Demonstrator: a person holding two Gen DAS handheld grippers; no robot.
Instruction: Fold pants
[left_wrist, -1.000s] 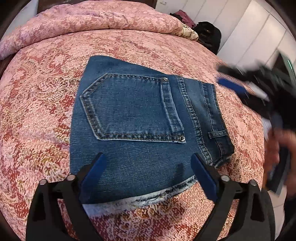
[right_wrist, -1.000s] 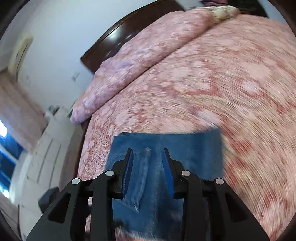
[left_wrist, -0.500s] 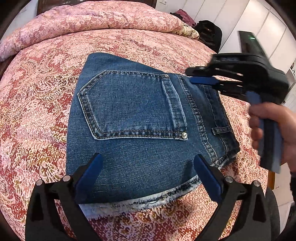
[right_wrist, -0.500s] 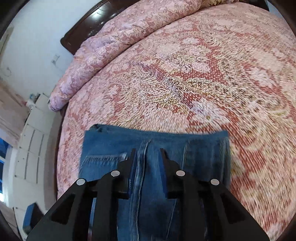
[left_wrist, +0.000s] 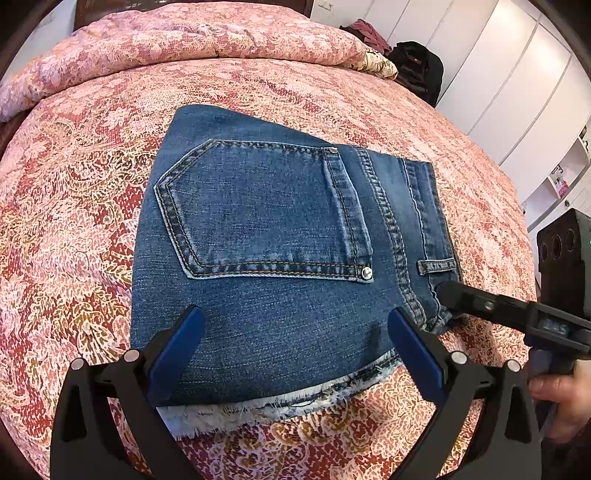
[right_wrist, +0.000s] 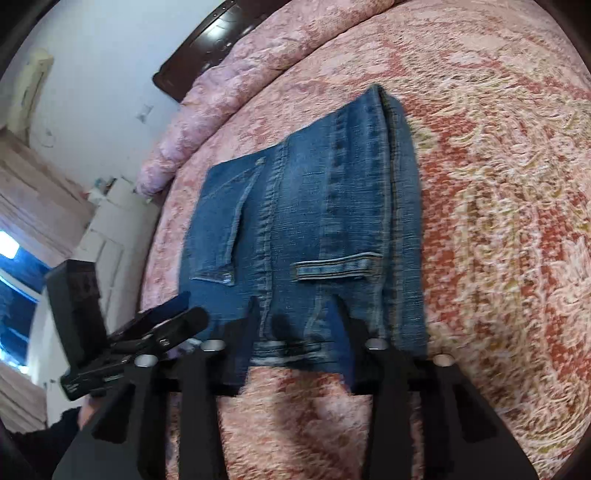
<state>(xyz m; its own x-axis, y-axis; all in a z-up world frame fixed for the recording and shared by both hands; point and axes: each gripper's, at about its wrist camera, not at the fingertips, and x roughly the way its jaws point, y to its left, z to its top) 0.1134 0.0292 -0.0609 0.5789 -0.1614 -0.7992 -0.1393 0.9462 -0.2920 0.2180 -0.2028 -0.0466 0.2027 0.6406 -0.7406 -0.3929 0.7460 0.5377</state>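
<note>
Bedspread (left_wrist: 92, 192), pink-red paisley, fills both views; rolled quilt (left_wrist: 184, 40) along 12 o'clock in the left view.

Folded jeans (left_wrist: 280, 236) lie flat mid-bed, compact rectangle, back pocket (left_wrist: 258, 210) up, waistband at 3 o'clock, frayed hem (left_wrist: 280, 402) poking out at 6 o'clock.

Left gripper (left_wrist: 295, 354) hangs released, jaws spread wide above the near edge at 6 o'clock, nothing between them.

Right gripper (right_wrist: 295, 317) sits low at the waistband corner, near the belt loop (right_wrist: 332, 267); jaws part open and just widening, denim under them, not clamped.

Handling, judged: stacked denim is heavy, stiff, unlikely to slip; take the thick seamed edges, all layers at once.

Room: open spread from 9 through 12 o'clock; bed edge and wardrobe (left_wrist: 498, 74) close by at 2–3 o'clock.
</note>
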